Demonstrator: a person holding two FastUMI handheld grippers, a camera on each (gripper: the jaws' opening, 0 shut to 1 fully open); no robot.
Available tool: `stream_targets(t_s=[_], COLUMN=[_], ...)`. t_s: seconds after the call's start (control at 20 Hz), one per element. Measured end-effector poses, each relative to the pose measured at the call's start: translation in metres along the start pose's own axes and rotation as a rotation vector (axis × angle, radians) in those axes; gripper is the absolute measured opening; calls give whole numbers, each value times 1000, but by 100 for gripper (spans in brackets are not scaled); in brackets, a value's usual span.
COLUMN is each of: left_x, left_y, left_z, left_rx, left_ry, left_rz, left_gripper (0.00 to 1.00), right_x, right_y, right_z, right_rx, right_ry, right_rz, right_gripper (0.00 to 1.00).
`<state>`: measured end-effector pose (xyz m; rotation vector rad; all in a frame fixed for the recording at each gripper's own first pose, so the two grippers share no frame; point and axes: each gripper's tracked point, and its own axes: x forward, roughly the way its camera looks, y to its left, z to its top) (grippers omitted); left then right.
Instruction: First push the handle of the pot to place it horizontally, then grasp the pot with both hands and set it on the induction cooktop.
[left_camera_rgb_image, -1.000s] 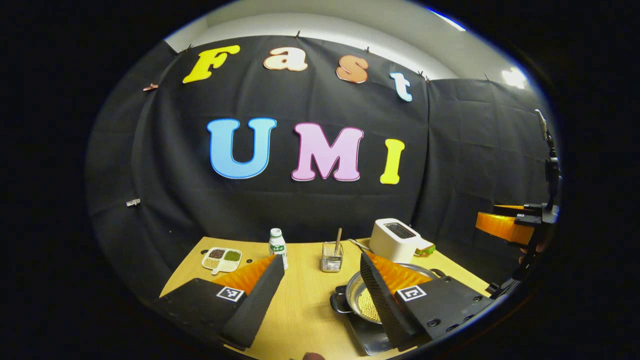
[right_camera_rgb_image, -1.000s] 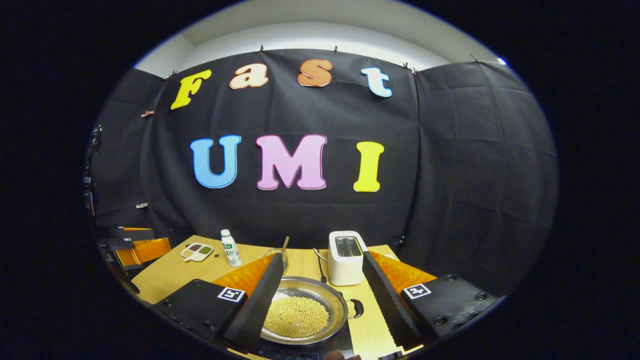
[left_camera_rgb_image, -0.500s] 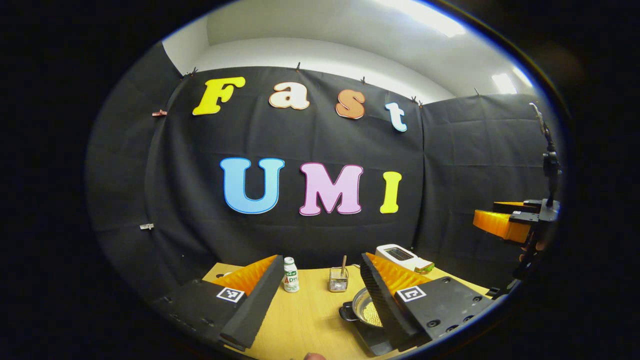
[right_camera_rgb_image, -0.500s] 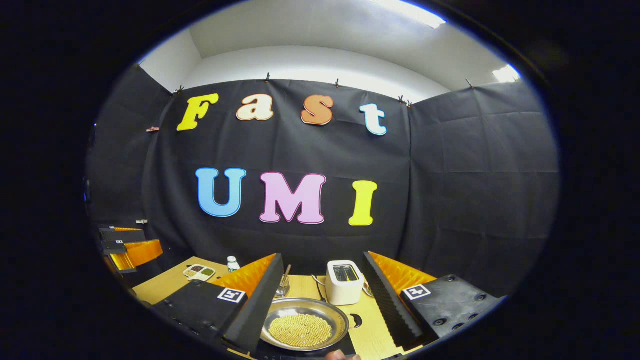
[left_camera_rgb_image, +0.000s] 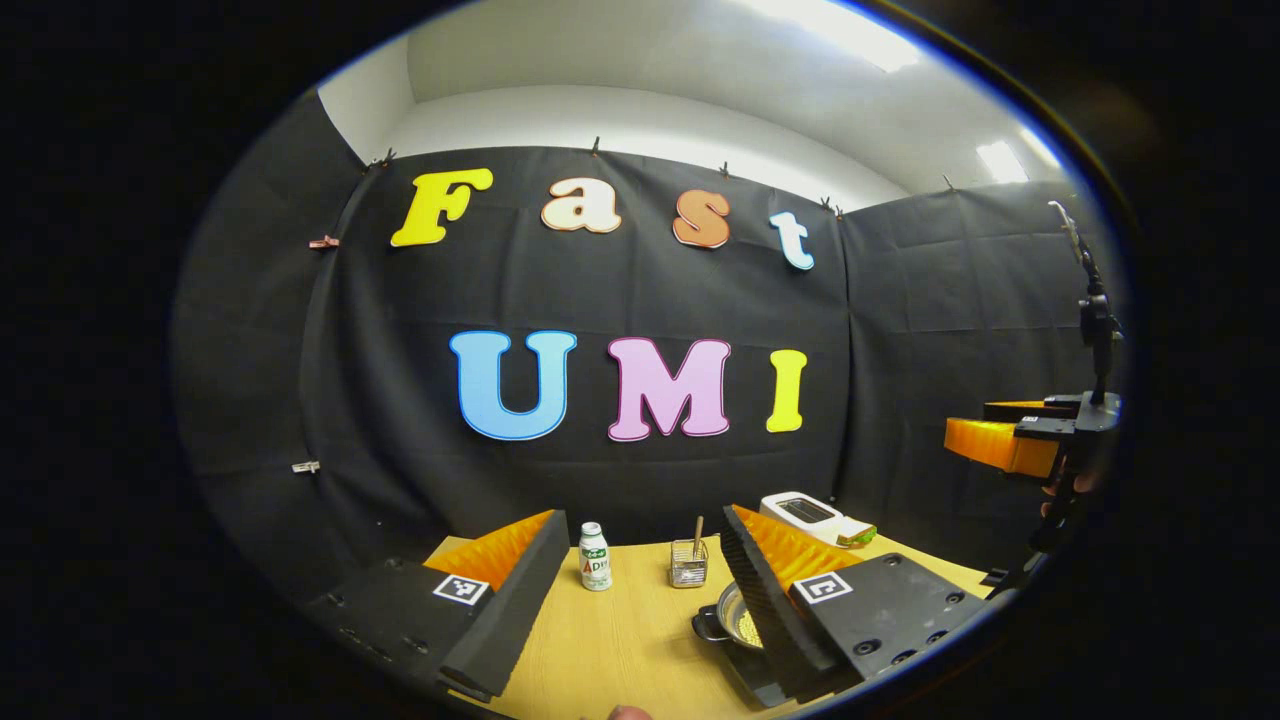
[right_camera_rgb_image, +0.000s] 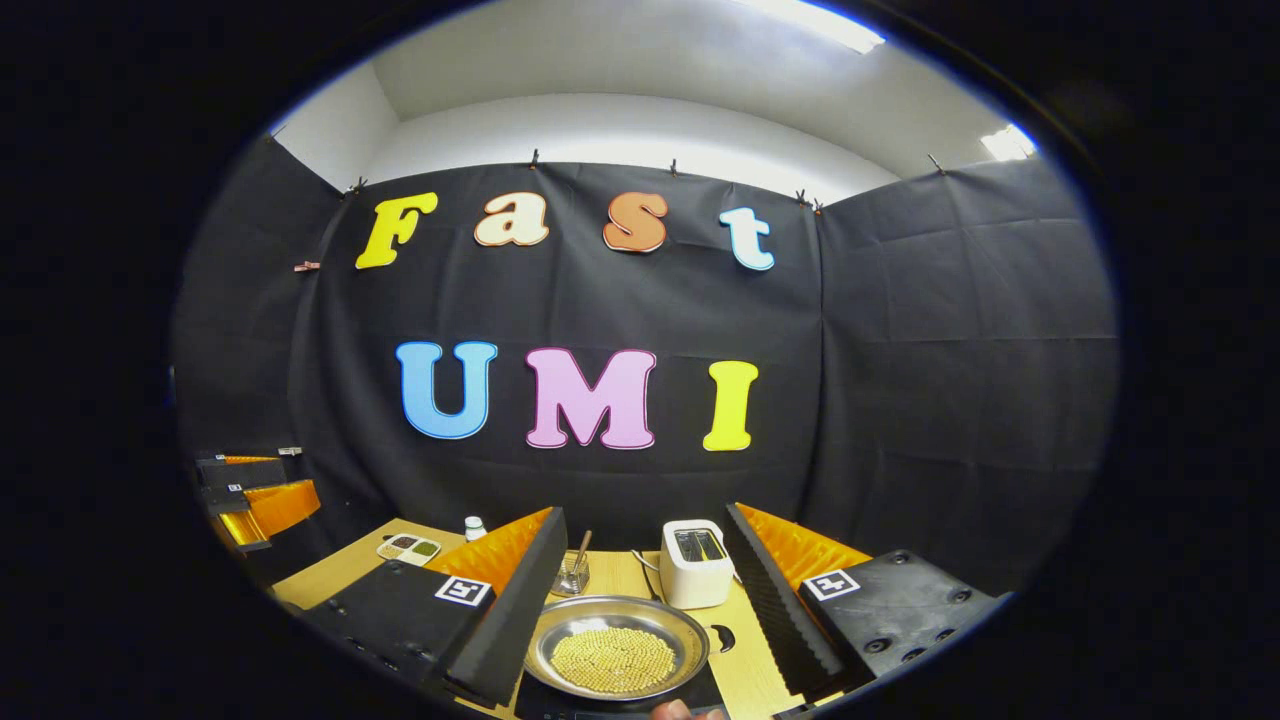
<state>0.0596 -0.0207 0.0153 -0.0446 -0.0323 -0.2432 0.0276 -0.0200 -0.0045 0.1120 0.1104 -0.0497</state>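
A shallow steel pot (right_camera_rgb_image: 615, 655) holding yellow beans rests on the black induction cooktop (right_camera_rgb_image: 545, 703) at the table's near edge. One black side handle (right_camera_rgb_image: 722, 637) points right. My right gripper (right_camera_rgb_image: 645, 515) is open, raised above and behind the pot, with nothing between its fingers. In the left gripper view the pot (left_camera_rgb_image: 738, 625) peeks out from behind my own right finger, its left handle (left_camera_rgb_image: 706, 626) showing, with the cooktop (left_camera_rgb_image: 757, 688) beneath. My left gripper (left_camera_rgb_image: 642, 520) is open and holds nothing, left of the pot. Each gripper also appears in the other's view, the right gripper (left_camera_rgb_image: 1000, 445) and the left gripper (right_camera_rgb_image: 255, 500).
On the wooden table (left_camera_rgb_image: 610, 650) stand a white toaster (right_camera_rgb_image: 695, 560), a small white bottle (left_camera_rgb_image: 595, 555), a wire holder (left_camera_rgb_image: 688, 565) with a stick in it, and a divided dish of grains (right_camera_rgb_image: 408, 547) at the far left.
Both grippers have drawn back from the pot and tipped upward, so the table has sunk lower in both views. The pot stays where it was on the cooktop.
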Motion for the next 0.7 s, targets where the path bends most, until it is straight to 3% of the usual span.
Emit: stream_targets(t_s=[0.7], left_x=[4], left_y=[9], left_z=[-1], left_rx=[-2], left_ry=[6], left_rz=[22], left_gripper=[95], right_x=[-2], right_y=[4], right_z=[-6], right_rx=[-6], right_ry=[23], right_rz=[22], right_gripper=[97])
